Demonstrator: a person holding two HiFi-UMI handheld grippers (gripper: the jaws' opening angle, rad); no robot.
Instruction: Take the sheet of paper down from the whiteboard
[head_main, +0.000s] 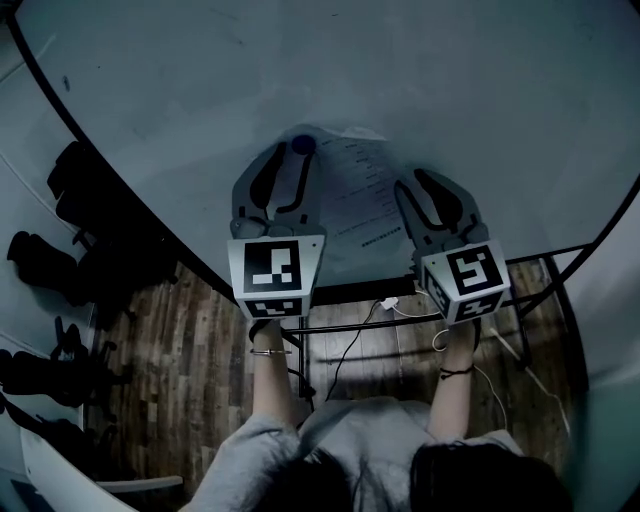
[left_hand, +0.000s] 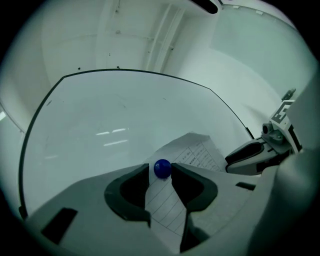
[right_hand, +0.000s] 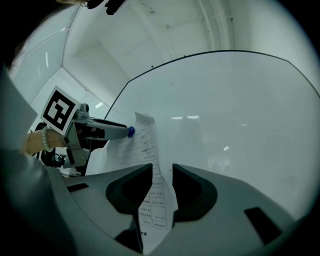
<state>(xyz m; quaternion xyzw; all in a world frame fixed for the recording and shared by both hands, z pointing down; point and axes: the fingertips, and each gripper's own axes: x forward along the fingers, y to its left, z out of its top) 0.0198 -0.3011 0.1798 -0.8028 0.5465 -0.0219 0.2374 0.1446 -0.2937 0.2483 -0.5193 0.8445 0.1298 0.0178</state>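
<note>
Left gripper (left_hand: 160, 170) parted, blue magnet (left_hand: 162, 168) between its tips, right gripper (right_hand: 162, 170) parted astride sheet of paper (right_hand: 149, 150), whiteboard (right_hand: 240, 125) ahead

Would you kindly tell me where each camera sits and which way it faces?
Head view: on the person's head, facing steeply down; whiteboard, forearms, left gripper, right gripper.
Left gripper view: on that gripper, along its open jaws toward the blue magnet on the paper.
Right gripper view: on that gripper, along open jaws straddling the paper's edge.
All share the paper and magnet.
</note>
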